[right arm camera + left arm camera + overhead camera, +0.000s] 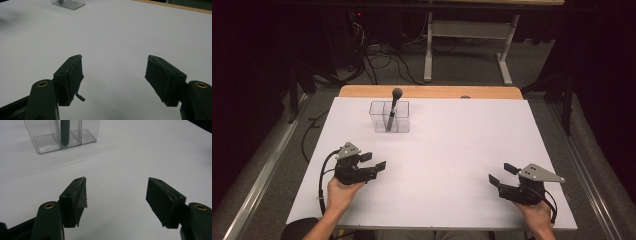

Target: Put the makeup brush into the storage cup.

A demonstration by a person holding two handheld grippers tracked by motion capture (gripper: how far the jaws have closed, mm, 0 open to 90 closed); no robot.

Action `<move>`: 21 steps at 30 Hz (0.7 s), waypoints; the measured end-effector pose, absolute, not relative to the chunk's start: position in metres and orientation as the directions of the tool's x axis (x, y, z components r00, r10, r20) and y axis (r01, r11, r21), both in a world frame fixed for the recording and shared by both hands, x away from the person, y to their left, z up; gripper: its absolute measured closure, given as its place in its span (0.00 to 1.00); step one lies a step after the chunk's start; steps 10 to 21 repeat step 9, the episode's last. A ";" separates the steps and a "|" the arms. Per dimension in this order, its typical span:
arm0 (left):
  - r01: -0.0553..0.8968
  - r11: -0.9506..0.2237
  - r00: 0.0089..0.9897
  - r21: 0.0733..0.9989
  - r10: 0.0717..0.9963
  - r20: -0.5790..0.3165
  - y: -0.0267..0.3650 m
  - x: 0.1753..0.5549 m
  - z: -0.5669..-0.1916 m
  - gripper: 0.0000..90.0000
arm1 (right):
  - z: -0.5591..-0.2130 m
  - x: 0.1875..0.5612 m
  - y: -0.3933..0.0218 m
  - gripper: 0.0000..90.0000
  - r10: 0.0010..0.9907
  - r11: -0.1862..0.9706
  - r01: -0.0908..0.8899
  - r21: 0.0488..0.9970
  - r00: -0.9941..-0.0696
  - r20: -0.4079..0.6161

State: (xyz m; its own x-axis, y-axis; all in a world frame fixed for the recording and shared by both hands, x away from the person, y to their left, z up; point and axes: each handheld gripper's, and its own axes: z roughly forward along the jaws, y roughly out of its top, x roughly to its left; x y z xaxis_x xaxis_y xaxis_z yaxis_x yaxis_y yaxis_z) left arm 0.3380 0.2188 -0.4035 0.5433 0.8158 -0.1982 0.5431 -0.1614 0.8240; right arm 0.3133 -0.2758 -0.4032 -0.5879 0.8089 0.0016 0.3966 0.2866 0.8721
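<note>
A dark brush (392, 107) is stood upright in a clear divided holder (389, 117) far across the white table (452, 150). The left hand-held gripper (373, 161) and right hand-held gripper (502, 174) are rested nearer, jaws wide and empty, presumably readied for reaching.

A brush (393, 107) stands in a container (389, 117) at the worktop's (452, 150) far left; both tongs rest near the front edge.
</note>
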 end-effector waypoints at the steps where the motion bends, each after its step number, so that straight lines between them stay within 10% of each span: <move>1: 0.542 -0.160 0.542 0.825 0.817 -0.198 0.219 0.338 -0.403 0.37 | -0.403 0.313 -0.276 0.35 0.808 0.288 0.395 0.873 -0.589 0.000; 21: 0.539 -0.151 0.541 0.829 0.816 -0.203 0.221 0.337 -0.401 0.37 | -0.404 0.314 -0.276 0.35 0.808 0.289 0.396 0.872 -0.589 -0.001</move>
